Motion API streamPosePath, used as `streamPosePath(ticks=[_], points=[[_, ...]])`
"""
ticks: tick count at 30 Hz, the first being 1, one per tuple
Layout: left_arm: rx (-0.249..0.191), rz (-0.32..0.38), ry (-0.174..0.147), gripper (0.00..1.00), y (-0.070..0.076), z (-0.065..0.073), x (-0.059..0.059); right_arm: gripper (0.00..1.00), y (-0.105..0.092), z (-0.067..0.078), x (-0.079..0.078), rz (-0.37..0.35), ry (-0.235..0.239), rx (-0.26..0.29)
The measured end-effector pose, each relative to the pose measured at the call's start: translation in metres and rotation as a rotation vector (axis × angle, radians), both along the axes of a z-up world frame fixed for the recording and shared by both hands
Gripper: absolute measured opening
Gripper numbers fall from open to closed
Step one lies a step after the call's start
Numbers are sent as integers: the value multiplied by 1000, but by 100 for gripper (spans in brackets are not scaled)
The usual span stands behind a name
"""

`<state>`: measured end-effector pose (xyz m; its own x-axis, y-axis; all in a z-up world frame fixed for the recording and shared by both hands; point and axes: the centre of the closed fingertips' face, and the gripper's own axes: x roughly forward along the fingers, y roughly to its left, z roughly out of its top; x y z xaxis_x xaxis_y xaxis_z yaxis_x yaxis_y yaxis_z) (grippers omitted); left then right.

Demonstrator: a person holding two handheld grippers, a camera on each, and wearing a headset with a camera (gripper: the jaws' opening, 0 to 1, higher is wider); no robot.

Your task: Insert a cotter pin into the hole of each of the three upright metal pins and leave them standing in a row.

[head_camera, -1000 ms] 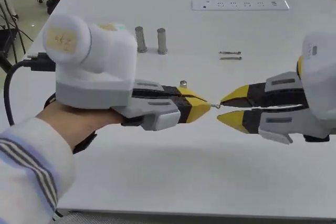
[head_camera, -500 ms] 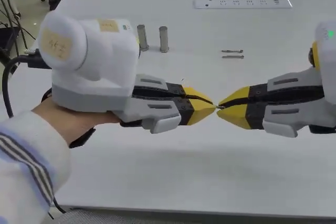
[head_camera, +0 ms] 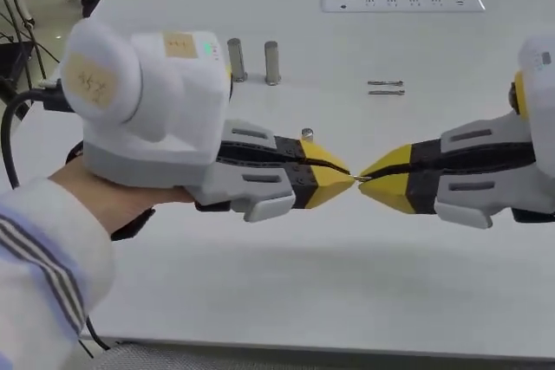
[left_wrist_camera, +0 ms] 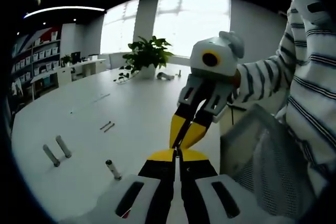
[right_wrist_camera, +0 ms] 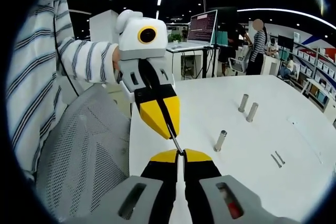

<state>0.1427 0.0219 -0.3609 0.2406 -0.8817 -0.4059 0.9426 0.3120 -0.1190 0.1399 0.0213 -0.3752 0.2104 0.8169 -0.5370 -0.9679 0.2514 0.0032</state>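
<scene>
left gripper (head_camera: 349, 178) and right gripper (head_camera: 362, 181), tip to tip, both clamp one cotter pin (right_wrist_camera: 175, 141); mistimed release could drop it.

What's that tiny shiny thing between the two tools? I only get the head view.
Observer: A cotter pin. The right gripper view shows it running from the tips of the left tool to the tips of the right tool.
Operator: Is the stub behind the left tool a whole pin?
Observer: Yes, the left gripper view shows that metal pin standing upright, full length.
</scene>
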Motion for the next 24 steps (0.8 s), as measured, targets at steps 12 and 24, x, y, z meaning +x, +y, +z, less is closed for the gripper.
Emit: streamPosePath(ticks=[12,24], points=[[19,-33,28,0,4,-8,-6,0,1,2,-12,79,10,-21],[55,-25,35,1,16,-16,-4,0,0,4,-11,103,-5,-49]])
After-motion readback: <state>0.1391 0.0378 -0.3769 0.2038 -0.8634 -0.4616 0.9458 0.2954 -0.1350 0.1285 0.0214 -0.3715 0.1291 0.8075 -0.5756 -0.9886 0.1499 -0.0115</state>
